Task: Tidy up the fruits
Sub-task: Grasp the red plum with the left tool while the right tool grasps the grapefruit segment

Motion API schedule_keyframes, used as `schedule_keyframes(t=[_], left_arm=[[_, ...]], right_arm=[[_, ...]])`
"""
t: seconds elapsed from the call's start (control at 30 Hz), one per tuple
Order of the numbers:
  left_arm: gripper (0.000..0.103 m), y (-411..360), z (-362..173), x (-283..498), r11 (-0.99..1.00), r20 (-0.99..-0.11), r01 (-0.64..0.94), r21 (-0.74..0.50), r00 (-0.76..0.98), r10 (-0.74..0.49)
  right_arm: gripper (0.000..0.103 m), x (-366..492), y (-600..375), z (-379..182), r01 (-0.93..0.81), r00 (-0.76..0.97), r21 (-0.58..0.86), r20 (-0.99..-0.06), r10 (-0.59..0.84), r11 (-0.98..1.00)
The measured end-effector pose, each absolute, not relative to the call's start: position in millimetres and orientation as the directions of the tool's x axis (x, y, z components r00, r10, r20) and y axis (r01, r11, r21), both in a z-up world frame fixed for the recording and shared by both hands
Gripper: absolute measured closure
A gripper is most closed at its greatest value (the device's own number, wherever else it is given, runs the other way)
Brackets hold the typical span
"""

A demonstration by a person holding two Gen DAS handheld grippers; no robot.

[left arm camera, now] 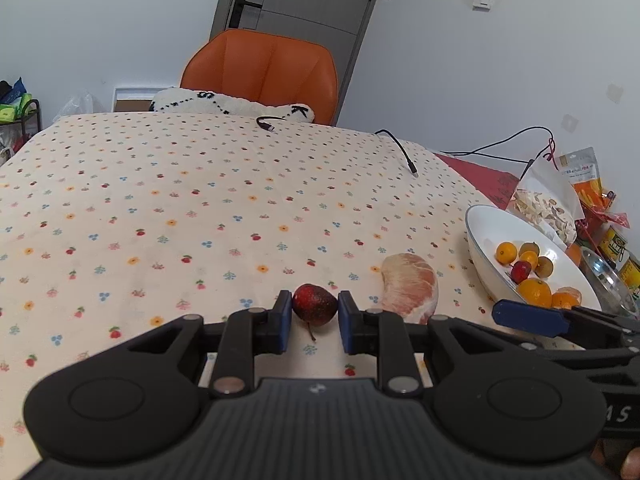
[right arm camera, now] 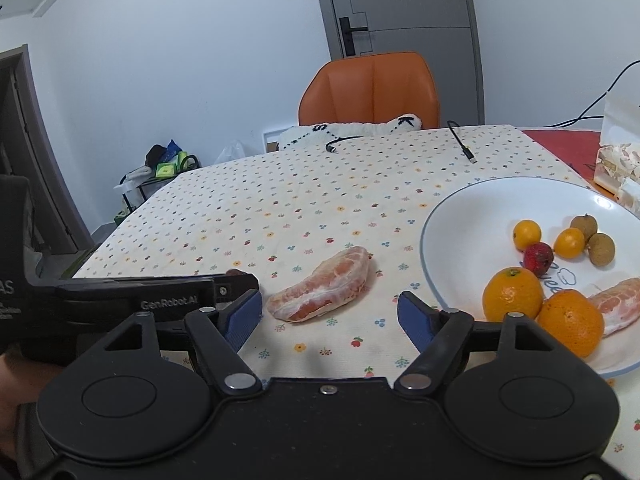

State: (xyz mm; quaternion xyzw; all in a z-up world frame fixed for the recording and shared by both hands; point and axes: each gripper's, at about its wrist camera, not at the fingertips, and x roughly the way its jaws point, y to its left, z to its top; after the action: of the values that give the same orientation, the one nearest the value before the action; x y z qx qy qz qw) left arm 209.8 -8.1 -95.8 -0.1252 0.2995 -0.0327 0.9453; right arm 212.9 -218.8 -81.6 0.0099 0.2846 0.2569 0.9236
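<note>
The left gripper (left arm camera: 315,311) clamps a red fruit (left arm camera: 314,309) on the cloth (left arm camera: 160,208). The right gripper (right arm camera: 330,312) gapes before a pomelo wedge (right arm camera: 322,286) beside the plate (right arm camera: 452,220), whose near rim is hidden.

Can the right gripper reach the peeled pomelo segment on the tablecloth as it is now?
Probably yes: the right gripper is open, the pomelo segment lies just ahead of its fingertips, and nothing lies between.

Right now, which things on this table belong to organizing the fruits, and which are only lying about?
For the job:
- small red fruit, clamped in the left gripper
- peeled pomelo segment on the cloth
- white plate of fruit
- open right gripper

Lying about:
- cables
- snack bags
- orange chair
</note>
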Motion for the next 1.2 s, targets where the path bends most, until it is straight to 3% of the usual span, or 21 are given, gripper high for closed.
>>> schedule_keyframes(t=[0.5,0.93,1.07,1.2], left_arm=[[0.08,14,-92,192,0.962,-0.553,-0.059,-0.268,0.827,-0.103],[0.08,25,-93,186,0.956,-0.548,-0.078,-0.282,0.831,-0.094],[0.08,28,-93,186,0.955,-0.549,-0.087,-0.283,0.831,-0.087],[0.08,29,-92,184,0.954,-0.548,-0.089,-0.285,0.832,-0.086]], right_arm=[[0.018,217,-194,-91,-0.511,0.681,0.126,-0.545,0.49,0.85],[0.018,231,-173,-98,-0.512,0.676,0.075,-0.58,0.456,0.855],[0.022,236,-166,-102,-0.509,0.677,0.048,-0.594,0.435,0.859],[0.039,236,-163,-102,-0.493,0.702,0.003,-0.59,0.399,0.87]])
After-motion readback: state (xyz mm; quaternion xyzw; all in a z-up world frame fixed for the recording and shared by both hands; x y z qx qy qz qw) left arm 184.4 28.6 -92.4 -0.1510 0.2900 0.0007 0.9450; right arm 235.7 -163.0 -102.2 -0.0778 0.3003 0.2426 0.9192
